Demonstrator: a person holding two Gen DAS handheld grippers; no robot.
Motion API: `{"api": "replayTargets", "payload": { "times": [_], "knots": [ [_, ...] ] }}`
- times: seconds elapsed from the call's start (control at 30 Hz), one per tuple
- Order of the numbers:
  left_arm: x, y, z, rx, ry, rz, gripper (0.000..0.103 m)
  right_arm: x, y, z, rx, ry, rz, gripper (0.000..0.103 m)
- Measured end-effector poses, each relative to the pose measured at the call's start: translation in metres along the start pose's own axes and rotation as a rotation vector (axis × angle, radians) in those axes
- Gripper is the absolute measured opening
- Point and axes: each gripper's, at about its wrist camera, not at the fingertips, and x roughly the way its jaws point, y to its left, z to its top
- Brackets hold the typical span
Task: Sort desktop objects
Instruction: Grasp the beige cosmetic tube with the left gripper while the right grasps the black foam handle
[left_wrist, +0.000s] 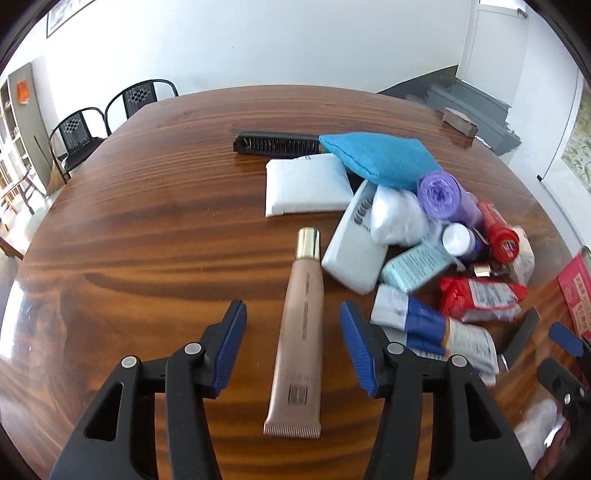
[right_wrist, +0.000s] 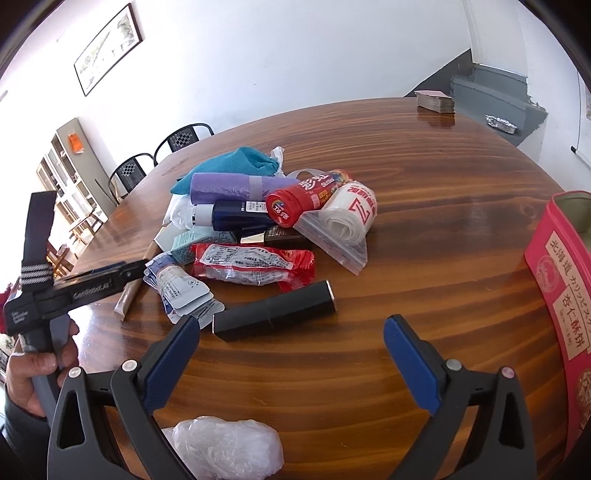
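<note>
Left claw (left_wrist: 293, 343) hovering half-spread over the wooden bench (left_wrist: 147, 229), straddling a rose-gold tube (left_wrist: 299, 332) lying flat, blue pads clear of its sides. Right claw (right_wrist: 291, 350) gaping wide, gripping nothing, pointing at a black rectangular stick (right_wrist: 275, 311) lying just ahead on the bench. Sitting beyond: a mixed heap with a red snack packet (right_wrist: 251, 264). Standing at right: a pink tin (right_wrist: 561, 280).

Left gripper (left_wrist: 293, 338) is angled down over the wooden table (left_wrist: 147, 240), blue fingers (left_wrist: 232, 343) apart on either side of a beige tube (left_wrist: 301, 332) with a gold cap, not touching it. To the right lies a heap: white packet (left_wrist: 306, 186), blue cloth pouch (left_wrist: 376, 157), purple roll (left_wrist: 443, 194), red packet (left_wrist: 480, 297). A black comb (left_wrist: 277, 144), apparently, lies at the far side.
</note>
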Motion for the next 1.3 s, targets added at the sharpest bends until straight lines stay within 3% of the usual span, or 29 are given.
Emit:
{"api": "replayTargets", "payload": {
  "times": [0.1, 0.13, 0.2, 0.23, 0.37, 0.5, 0.77, 0.93, 1.03, 1.17, 1.3],
  "knots": [
    [0.009, -0.002, 0.006, 0.009, 0.01, 0.019, 0.056, 0.0, 0.002, 0.0, -0.012, -0.003, 0.0, 0.101],
    [0.012, -0.002, 0.007, 0.011, 0.013, 0.025, 0.05, -0.001, 0.003, 0.0, -0.016, -0.004, 0.0, 0.101],
    [0.011, -0.002, 0.008, 0.022, -0.009, 0.02, 0.024, 0.0, 0.003, 0.0, -0.019, -0.005, 0.0, 0.101],
    [0.01, -0.001, 0.008, 0.019, -0.008, 0.017, 0.021, 0.0, 0.003, 0.0, -0.017, -0.004, 0.0, 0.101],
    [-0.002, 0.002, 0.003, 0.012, -0.028, 0.004, 0.018, 0.001, 0.003, 0.002, -0.041, 0.001, -0.019, 0.101],
    [-0.029, 0.007, 0.002, 0.0, -0.102, -0.002, 0.015, 0.002, 0.011, 0.007, -0.142, 0.008, -0.057, 0.101],
    [-0.05, 0.013, -0.002, -0.021, -0.151, -0.054, 0.015, 0.015, 0.028, 0.008, -0.252, 0.065, -0.057, 0.101],
    [-0.028, 0.021, 0.0, -0.064, -0.069, -0.042, 0.016, 0.021, 0.034, 0.008, -0.274, 0.074, -0.071, 0.101],
    [-0.019, 0.028, -0.001, -0.086, -0.042, -0.04, 0.027, 0.025, 0.035, 0.011, -0.266, 0.077, -0.061, 0.101],
    [-0.013, 0.024, -0.001, -0.072, -0.045, -0.026, 0.054, 0.026, 0.034, 0.01, -0.27, 0.079, -0.056, 0.101],
    [-0.002, 0.017, 0.003, -0.037, -0.034, 0.018, 0.054, 0.028, 0.03, 0.009, -0.262, 0.089, -0.056, 0.101]
  ]
}}
